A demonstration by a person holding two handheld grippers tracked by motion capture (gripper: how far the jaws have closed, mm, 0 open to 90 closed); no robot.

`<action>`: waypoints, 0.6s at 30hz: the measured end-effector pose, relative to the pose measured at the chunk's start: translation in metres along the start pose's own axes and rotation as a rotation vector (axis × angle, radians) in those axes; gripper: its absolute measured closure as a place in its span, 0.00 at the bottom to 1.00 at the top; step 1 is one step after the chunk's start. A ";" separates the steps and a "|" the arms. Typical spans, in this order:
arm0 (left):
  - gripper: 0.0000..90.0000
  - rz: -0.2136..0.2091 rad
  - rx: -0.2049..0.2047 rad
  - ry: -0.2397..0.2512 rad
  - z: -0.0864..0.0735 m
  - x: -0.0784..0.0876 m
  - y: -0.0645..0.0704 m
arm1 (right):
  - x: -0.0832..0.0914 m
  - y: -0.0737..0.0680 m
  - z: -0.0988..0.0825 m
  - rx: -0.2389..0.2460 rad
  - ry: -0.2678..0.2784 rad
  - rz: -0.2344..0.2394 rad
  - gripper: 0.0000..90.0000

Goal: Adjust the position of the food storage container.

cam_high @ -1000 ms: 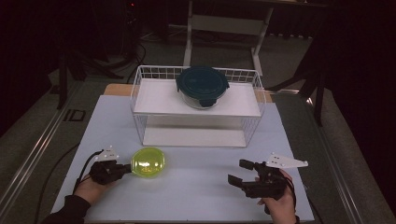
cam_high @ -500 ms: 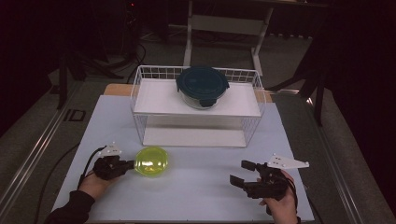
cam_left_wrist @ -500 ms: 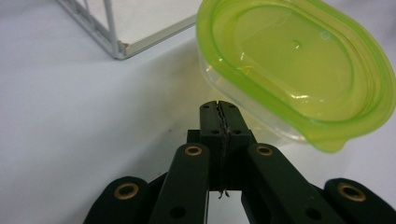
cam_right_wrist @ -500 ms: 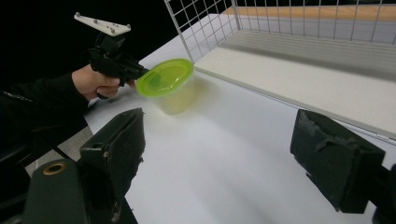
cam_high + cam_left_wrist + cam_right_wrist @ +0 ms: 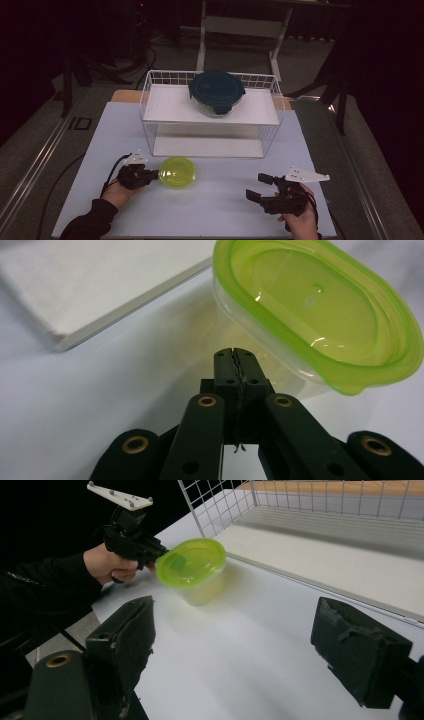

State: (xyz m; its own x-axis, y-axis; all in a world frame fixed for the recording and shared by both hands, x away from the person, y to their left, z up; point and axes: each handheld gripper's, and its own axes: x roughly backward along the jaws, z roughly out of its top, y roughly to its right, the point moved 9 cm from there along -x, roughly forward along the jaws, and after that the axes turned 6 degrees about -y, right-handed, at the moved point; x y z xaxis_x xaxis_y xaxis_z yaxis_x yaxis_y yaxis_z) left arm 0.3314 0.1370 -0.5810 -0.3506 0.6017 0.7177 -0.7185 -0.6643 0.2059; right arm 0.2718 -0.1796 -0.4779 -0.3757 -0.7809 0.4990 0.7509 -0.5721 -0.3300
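Note:
A clear tub with a lime-green lid (image 5: 177,172) stands on the white table, in front of the wire rack. My left gripper (image 5: 150,176) lies at the tub's left side, shut with nothing between its jaws. In the left gripper view the closed tips (image 5: 234,352) sit right at the tub's wall (image 5: 320,315) and seem to touch it. In the right gripper view, the left gripper (image 5: 155,550) meets the tub (image 5: 192,567) at the lid's edge. My right gripper (image 5: 256,186) rests open at the front right, well clear of the tub, its jaws (image 5: 235,635) wide apart over bare table.
A white wire rack (image 5: 150,100) stands at the back of the table. Its upper shelf holds a glass bowl with a dark teal lid (image 5: 216,90), and its lower shelf (image 5: 200,146) is bare. The white table (image 5: 225,220) ends near both hands.
My left gripper has slid to the right, and the green-lidded tub has shifted right with it. The right gripper has stayed where it was.

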 end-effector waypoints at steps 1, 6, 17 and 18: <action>0.99 -0.001 -0.004 -0.002 0.002 -0.002 0.002 | 0.000 0.000 0.000 0.001 0.000 0.000 0.19; 0.99 -0.022 -0.024 -0.007 0.009 -0.012 0.011 | 0.001 0.000 0.000 0.001 0.002 0.001 0.19; 0.99 -0.054 -0.045 -0.024 0.017 -0.028 0.029 | 0.002 0.001 0.000 -0.001 0.006 0.001 0.19; 0.99 -0.054 -0.044 -0.026 0.017 -0.028 0.029 | 0.002 0.001 0.000 -0.002 0.006 0.001 0.19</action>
State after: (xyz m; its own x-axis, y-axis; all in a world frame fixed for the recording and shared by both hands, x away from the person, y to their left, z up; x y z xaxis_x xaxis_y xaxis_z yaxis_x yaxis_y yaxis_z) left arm 0.3310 0.0936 -0.5838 -0.2956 0.6238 0.7236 -0.7618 -0.6109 0.2155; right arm 0.2718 -0.1813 -0.4775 -0.3782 -0.7830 0.4939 0.7503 -0.5717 -0.3319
